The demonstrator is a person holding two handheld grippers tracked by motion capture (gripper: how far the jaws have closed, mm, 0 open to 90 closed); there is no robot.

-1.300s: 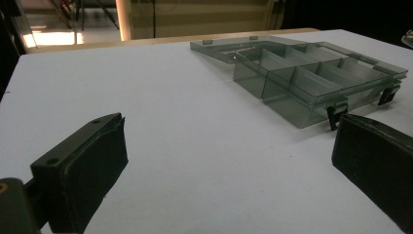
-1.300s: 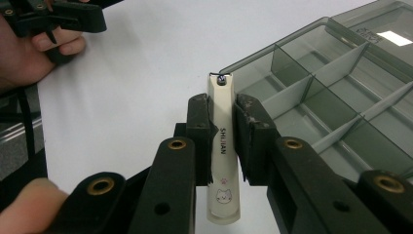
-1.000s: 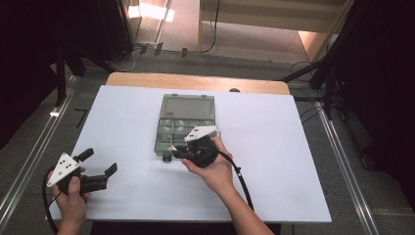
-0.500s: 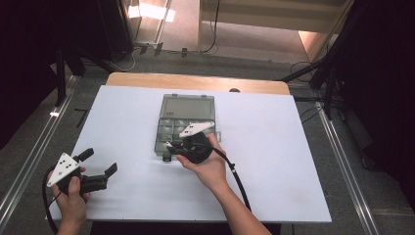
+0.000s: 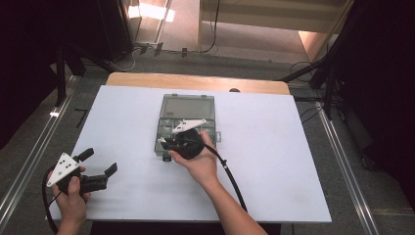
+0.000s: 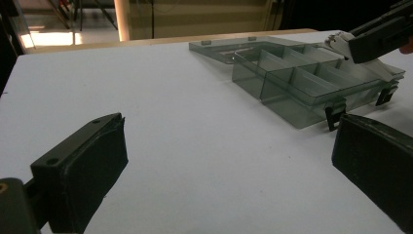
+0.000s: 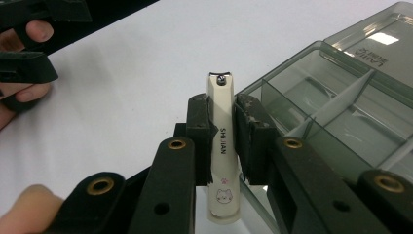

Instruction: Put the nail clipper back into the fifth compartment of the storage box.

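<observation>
A clear grey compartment box (image 5: 187, 108) lies open at the table's middle, its lid flat behind it and its compartments (image 7: 341, 107) bare. My right gripper (image 7: 223, 131) is shut on a cream nail clipper (image 7: 221, 146) with a small cat print. The clipper hangs just over the box's near left corner (image 5: 164, 145). In the left gripper view the box (image 6: 302, 78) lies ahead, with the right gripper (image 6: 377, 36) above its far end. My left gripper (image 5: 99, 161) rests open at the table's front left, nothing between its jaws (image 6: 229, 165).
The white tabletop (image 5: 274, 161) has free room on both sides of the box. A wooden strip (image 5: 147, 78) runs along the far edge. Metal rails (image 5: 29, 161) flank the table. The right gripper's cable (image 5: 230, 176) trails over the table toward the front.
My right gripper has carried the nail clipper slightly left and away, up against the box's near left corner. The left gripper has stayed put.
</observation>
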